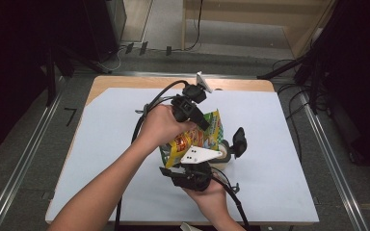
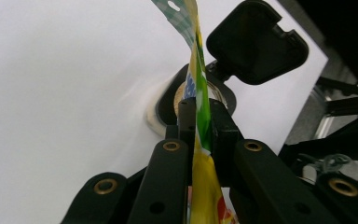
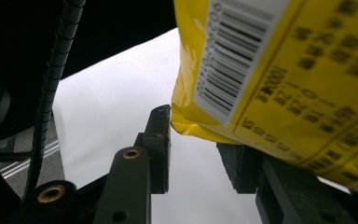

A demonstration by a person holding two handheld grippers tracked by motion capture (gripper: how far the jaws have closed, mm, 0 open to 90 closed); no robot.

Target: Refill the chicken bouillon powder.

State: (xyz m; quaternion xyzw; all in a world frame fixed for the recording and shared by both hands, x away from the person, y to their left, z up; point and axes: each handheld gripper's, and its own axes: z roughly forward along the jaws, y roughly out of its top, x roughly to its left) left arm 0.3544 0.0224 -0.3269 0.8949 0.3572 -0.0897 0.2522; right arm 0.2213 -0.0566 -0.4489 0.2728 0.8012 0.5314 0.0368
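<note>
Packet [image 1: 200, 137], judged light and limp, was pinched at centre frame by the left gripper [image 2: 200, 126]; right gripper [image 3: 193, 149] was held apart below.

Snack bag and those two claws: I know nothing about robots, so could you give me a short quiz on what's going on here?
1. True or false: the left claw is shut on the edge of the snack bag.
2. How do the jaws of the right claw stand? A) open, with the bag's corner just above them; B) shut on a cable; C) shut on a spoon.
3. Fill in: in the right gripper view, the bag's yellow back carries a printed ____.

Key: 1 true; 2 A; 3 barcode.
</note>
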